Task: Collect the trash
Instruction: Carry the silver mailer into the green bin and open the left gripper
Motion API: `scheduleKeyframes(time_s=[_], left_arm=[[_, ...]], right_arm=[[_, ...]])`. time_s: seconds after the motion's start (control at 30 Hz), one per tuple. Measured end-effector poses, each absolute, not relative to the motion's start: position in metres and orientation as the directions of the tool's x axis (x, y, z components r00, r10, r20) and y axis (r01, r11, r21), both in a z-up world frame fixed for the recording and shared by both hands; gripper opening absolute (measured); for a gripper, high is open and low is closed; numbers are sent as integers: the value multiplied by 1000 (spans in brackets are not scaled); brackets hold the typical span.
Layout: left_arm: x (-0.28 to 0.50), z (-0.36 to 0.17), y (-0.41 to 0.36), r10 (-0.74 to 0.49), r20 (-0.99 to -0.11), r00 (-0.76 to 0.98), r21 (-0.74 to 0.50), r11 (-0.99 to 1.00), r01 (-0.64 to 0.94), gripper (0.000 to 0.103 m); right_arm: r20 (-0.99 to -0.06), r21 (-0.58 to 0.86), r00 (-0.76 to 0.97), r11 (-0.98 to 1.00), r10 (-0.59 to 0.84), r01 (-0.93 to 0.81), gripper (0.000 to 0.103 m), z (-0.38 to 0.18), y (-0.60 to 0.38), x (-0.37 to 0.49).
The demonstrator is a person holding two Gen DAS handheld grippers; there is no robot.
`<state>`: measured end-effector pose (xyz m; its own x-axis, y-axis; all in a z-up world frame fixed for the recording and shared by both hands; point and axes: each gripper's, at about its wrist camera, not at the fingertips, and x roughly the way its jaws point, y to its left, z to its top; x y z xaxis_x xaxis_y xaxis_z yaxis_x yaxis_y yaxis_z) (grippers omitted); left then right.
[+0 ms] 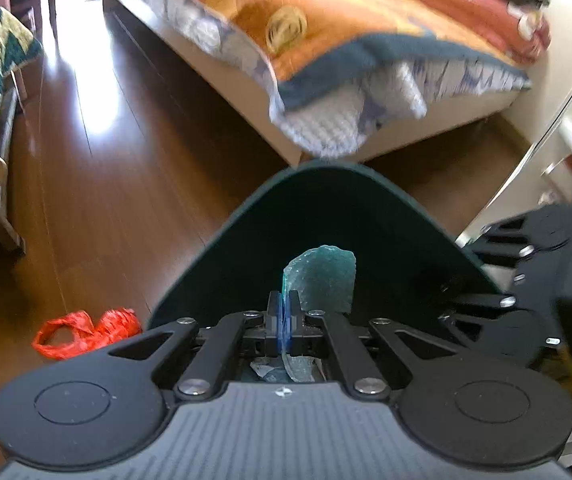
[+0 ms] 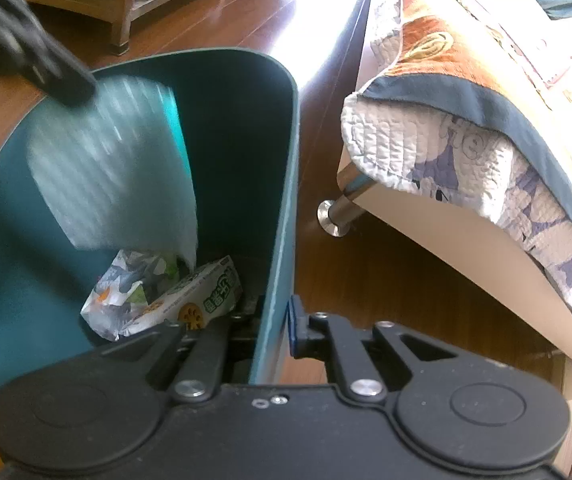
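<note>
Left gripper fingers pressed together on a clear plastic sheet, held above the open mouth of the teal bin; from the right wrist view the sheet hangs blurred inside the bin. Right gripper fingers clamp the bin wall, one inside, one outside. Bin bottom holds a printed carton and a crumpled wrapper. A red plastic bag lies on the wooden floor, left of the bin. Bed beyond.
</note>
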<state>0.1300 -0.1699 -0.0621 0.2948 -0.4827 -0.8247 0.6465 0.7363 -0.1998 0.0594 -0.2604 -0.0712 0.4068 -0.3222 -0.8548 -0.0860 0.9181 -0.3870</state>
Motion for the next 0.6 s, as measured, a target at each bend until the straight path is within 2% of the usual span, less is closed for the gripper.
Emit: scheduleKeyframes(time_s=[0.33, 0.47, 0.6], left_arm=[[144, -125, -210, -337, -912, 234, -125, 771, 624, 1], [145, -133, -218, -321, -921, 219, -120, 772, 625, 1], [149, -138, -216, -342, -925, 169, -174, 773, 610, 4]], right_arm=[[-859, -363, 430, 923, -279, -127, 8, -70, -260, 66], [-859, -360, 433, 924, -273, -131, 8, -69, -260, 65], [-859, -358, 433, 925, -273, -128, 8, -69, -260, 64]])
